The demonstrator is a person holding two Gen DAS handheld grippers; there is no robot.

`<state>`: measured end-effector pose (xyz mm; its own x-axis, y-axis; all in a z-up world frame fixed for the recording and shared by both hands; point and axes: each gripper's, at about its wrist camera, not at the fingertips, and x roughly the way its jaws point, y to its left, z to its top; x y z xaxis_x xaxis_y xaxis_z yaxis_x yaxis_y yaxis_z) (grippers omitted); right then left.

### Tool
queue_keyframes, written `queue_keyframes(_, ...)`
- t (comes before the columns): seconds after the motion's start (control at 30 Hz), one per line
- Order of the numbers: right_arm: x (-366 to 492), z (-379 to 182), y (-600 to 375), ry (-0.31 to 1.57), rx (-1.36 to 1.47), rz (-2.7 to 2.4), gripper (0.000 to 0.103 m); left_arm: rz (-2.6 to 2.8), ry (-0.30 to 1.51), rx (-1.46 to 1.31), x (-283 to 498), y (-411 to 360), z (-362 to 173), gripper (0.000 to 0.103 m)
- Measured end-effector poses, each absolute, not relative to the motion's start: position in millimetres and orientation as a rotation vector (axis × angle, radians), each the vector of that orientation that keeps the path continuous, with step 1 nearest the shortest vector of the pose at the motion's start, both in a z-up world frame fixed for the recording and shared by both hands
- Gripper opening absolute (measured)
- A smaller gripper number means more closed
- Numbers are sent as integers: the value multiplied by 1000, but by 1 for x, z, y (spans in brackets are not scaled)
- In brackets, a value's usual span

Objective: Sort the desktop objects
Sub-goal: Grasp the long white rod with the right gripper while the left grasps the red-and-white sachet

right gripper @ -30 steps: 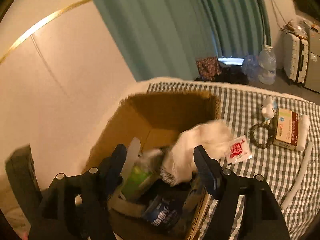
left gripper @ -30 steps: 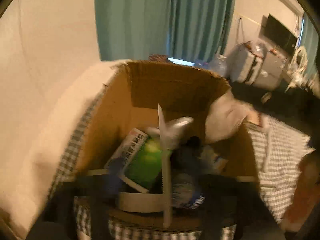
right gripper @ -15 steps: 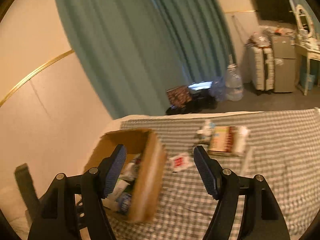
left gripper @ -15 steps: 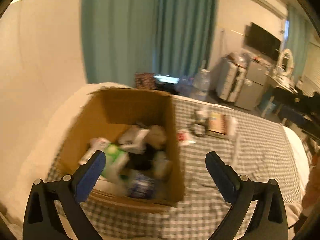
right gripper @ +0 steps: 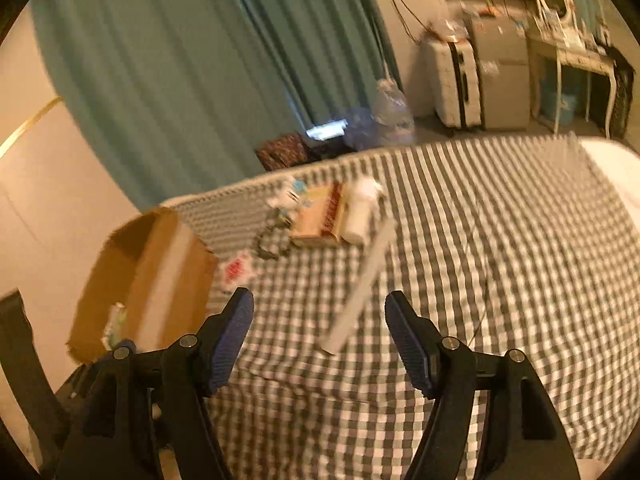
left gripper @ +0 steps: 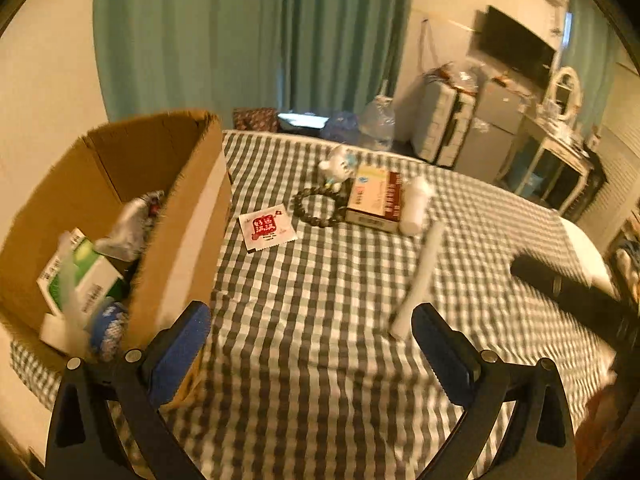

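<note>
Both the left gripper (left gripper: 311, 344) and right gripper (right gripper: 319, 334) are held released and empty above the checked cloth (left gripper: 320, 360). The cardboard box (left gripper: 176, 248) sits left; the white tube (left gripper: 420, 276), bracelet (left gripper: 318, 210), red sachet (left gripper: 267, 227) and carton (left gripper: 374, 198) are spread farther right.

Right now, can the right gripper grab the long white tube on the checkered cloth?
Probably yes. The right gripper is open and empty, the long white tube lies just ahead between its fingers, and only bare checkered cloth lies around it.
</note>
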<state>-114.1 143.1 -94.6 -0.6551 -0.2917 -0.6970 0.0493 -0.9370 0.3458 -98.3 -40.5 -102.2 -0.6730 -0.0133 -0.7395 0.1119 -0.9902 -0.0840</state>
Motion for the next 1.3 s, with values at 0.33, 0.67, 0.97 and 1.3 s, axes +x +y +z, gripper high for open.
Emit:
queue_keyframes(0.33, -213, -187, 139, -424, 1418, -2548, 48, -2739, 66, 1132, -183, -32, -171, 103)
queue_keyframes(0.67, -235, -213, 125, -169, 1442, -2554, 7, -2632, 0, 1141, -210, -38, -207, 103)
queue_keyframes(0.97, -216, -189, 158, -165, 1377, -2615, 6, -2493, 32, 1222, -229, -42, -218, 103)
queue_keyframes(1.3, -213, -188, 183, -225, 1390, -2604, 7, -2551, 274, 1264, -261, -74, -227, 53)
